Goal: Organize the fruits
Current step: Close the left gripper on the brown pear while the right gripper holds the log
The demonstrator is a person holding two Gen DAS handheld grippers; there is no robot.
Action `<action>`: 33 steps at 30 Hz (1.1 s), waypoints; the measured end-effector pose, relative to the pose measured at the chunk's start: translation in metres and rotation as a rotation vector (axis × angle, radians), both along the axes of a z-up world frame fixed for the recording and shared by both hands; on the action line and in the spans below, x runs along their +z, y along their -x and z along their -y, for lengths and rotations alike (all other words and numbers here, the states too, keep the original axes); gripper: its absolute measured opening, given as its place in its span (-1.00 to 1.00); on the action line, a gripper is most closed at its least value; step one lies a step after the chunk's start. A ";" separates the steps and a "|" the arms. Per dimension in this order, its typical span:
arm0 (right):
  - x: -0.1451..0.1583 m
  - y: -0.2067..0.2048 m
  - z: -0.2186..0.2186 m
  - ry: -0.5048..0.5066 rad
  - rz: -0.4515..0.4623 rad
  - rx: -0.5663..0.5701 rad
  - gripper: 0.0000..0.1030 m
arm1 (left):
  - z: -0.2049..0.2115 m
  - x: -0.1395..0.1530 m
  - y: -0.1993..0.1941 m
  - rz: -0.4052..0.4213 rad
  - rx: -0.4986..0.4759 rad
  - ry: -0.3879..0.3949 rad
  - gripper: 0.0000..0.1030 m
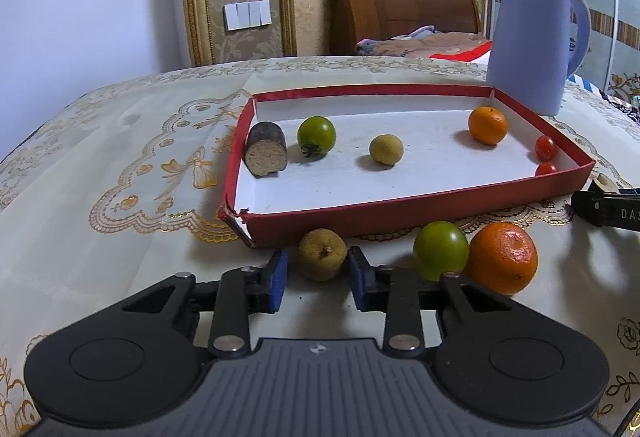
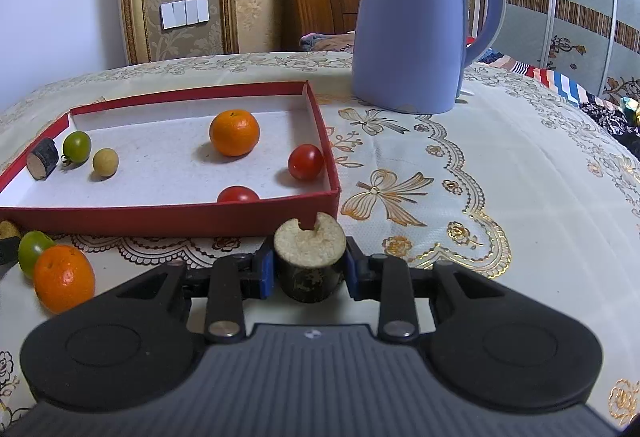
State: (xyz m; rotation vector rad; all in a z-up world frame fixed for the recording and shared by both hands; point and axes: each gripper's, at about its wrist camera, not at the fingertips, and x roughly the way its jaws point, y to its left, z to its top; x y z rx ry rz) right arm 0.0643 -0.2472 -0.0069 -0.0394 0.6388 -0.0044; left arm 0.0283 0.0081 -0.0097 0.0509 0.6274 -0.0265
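Observation:
My left gripper [image 1: 319, 266] is shut on a tan, rough-skinned round fruit [image 1: 322, 251] resting on the tablecloth just before the red tray's front wall [image 1: 400, 213]. To its right lie a green tomato [image 1: 440, 250] and an orange [image 1: 502, 257], touching each other. My right gripper [image 2: 309, 269] is shut on a dark-skinned stub with a pale cut face [image 2: 309, 241], close to the tray's near right corner [image 2: 332, 197]. Inside the tray sit another dark stub [image 1: 267, 154], a green tomato [image 1: 316, 137], a tan ball [image 1: 386, 150], an orange [image 1: 488, 125] and two red cherry tomatoes [image 1: 545, 147].
A tall lilac kettle [image 2: 408, 21] stands on the table behind the tray's far right corner. The table wears a cream cloth with gold embroidery [image 2: 440, 177], bare to the right of the tray. A wooden bed headboard [image 1: 400, 5] rises beyond the table.

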 end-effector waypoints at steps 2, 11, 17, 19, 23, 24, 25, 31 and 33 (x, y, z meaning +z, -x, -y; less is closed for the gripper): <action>0.000 0.000 0.000 -0.001 0.000 0.000 -0.43 | 0.000 0.000 0.000 -0.001 -0.002 0.002 -0.45; 0.001 0.002 0.008 -0.039 0.012 -0.021 -0.40 | -0.003 0.000 0.000 0.005 0.000 0.023 -0.48; 0.002 0.005 0.009 -0.045 0.029 -0.034 -0.40 | -0.004 0.000 0.001 0.005 -0.001 0.025 -0.48; 0.003 0.006 0.010 -0.045 0.039 -0.038 -0.40 | -0.004 0.001 0.003 0.011 -0.001 0.025 -0.48; 0.003 0.009 0.010 -0.051 0.045 -0.036 -0.40 | -0.004 0.002 0.006 0.027 0.002 0.029 -0.48; 0.003 0.010 0.011 -0.058 0.043 -0.033 -0.40 | -0.003 0.002 0.006 0.030 0.001 0.023 -0.48; 0.003 0.011 0.011 -0.065 0.044 -0.032 -0.40 | -0.002 0.002 0.007 0.031 0.000 0.018 -0.48; 0.007 0.022 0.008 -0.081 0.072 -0.012 -0.40 | -0.002 0.003 0.008 0.032 0.007 0.007 -0.48; 0.009 0.026 0.006 -0.080 0.089 -0.006 -0.40 | -0.001 0.004 0.009 0.035 0.008 0.005 -0.48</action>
